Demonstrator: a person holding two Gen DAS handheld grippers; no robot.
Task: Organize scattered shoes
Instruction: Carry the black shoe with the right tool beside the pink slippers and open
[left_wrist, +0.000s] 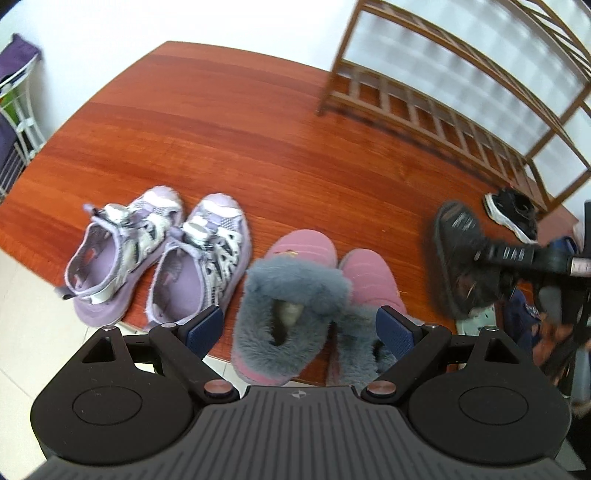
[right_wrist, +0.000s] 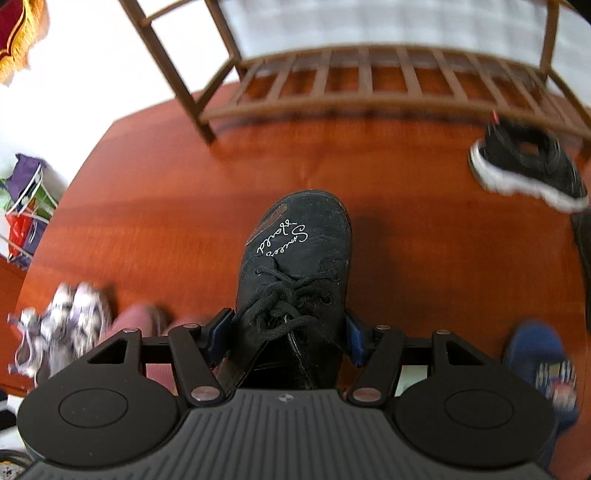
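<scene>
Right gripper is clamped on the black boot across its laces, toe aimed at the rack, probably so it slides in straight. Left gripper hangs wide open, empty, over the paired pink slippers on the mat.

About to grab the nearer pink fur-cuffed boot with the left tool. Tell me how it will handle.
The pink boot probably squashes: its grey fur cuff looks soft, so the left tool may close on fluff rather than on structure. It seems light. It already slumps against its twin, so it is likely to flop.
</scene>
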